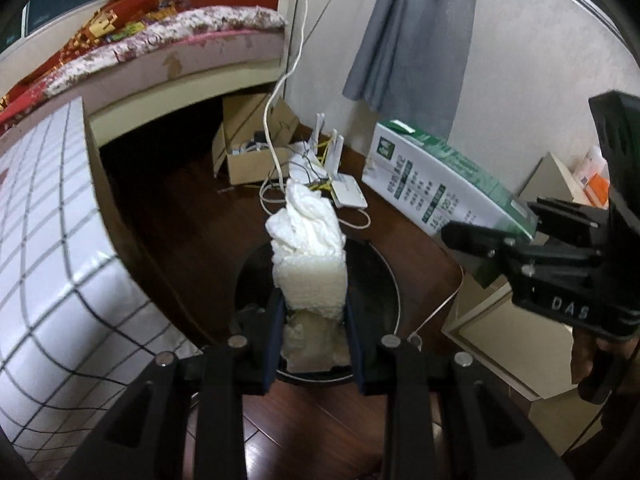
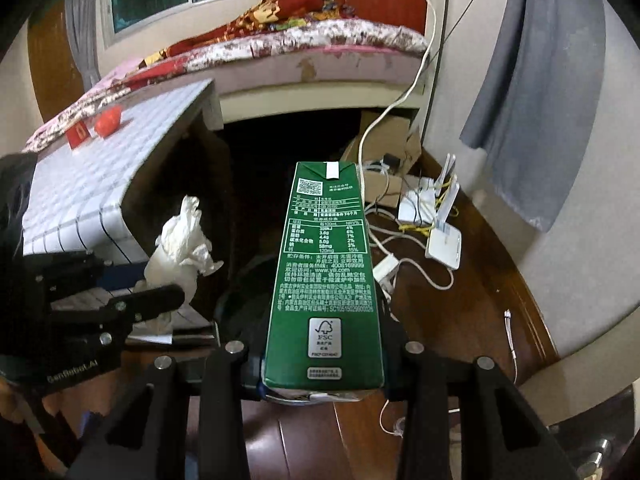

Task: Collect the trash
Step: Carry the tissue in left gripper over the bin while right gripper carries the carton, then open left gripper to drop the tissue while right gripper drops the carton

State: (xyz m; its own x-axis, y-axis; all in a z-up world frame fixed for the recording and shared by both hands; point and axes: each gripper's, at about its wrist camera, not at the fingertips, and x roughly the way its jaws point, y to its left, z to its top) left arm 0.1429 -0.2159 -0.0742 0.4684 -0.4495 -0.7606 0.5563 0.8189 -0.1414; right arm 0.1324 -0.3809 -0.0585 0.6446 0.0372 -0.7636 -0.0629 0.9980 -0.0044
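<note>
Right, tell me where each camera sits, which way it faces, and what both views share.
Left wrist: on the left gripper, angled down along its fingers at the crumpled tissue they clamp, over a dark bin; the right gripper and a hand show.
Right wrist: on the right gripper, angled down along the green carton it grips; the left gripper shows.
Shared: tissue, carton, white routers, checkered table, bed.

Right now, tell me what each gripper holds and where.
Left gripper: crumpled tissue, pinched at its lower end. Right gripper: green carton, clamped by its sides near the base.
</note>
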